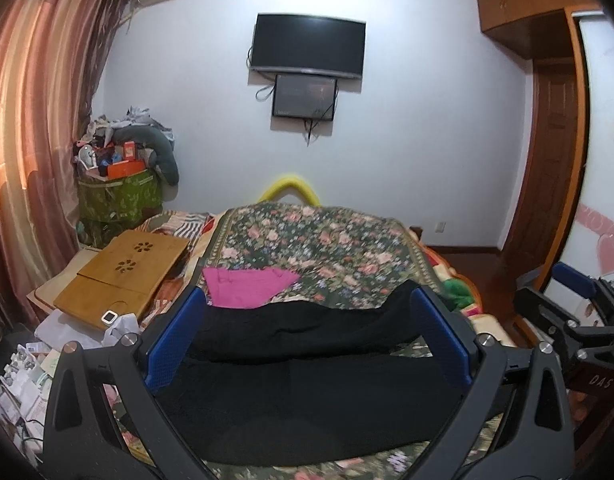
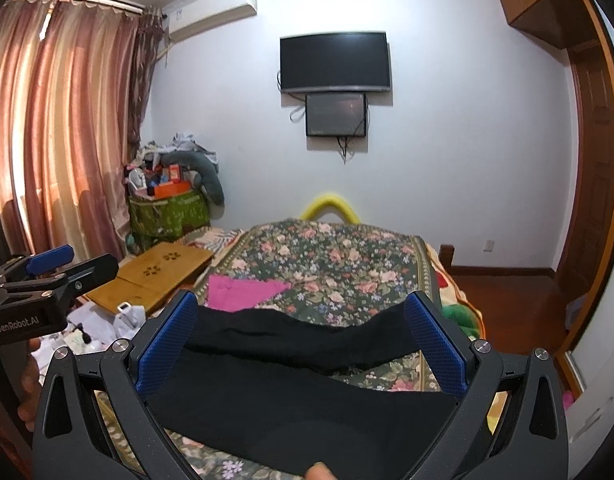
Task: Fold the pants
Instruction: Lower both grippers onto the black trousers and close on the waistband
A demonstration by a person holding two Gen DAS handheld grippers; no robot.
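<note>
Black pants [image 1: 307, 380] lie crosswise on the near part of a floral bedspread [image 1: 327, 248], with a thicker band of cloth along their far edge. My left gripper [image 1: 309, 298] hovers over them, open wide, nothing between its blue pads [image 1: 175, 344]. My right gripper [image 2: 301, 300] is also open wide over the same pants [image 2: 299, 400], empty. Each gripper shows in the other's view: the right gripper [image 1: 547, 292] at the right edge, the left gripper [image 2: 79, 266] at the left edge. A person's fingertip [image 2: 319, 472] touches the near hem.
A folded pink garment [image 1: 247, 284] lies just beyond the pants. To the left are a bamboo lap desk [image 1: 123, 276], papers and a white bag [image 1: 119, 328]. A green bin [image 1: 119, 200] stands by the curtain. Wooden floor [image 2: 519, 308] and wardrobe lie to the right.
</note>
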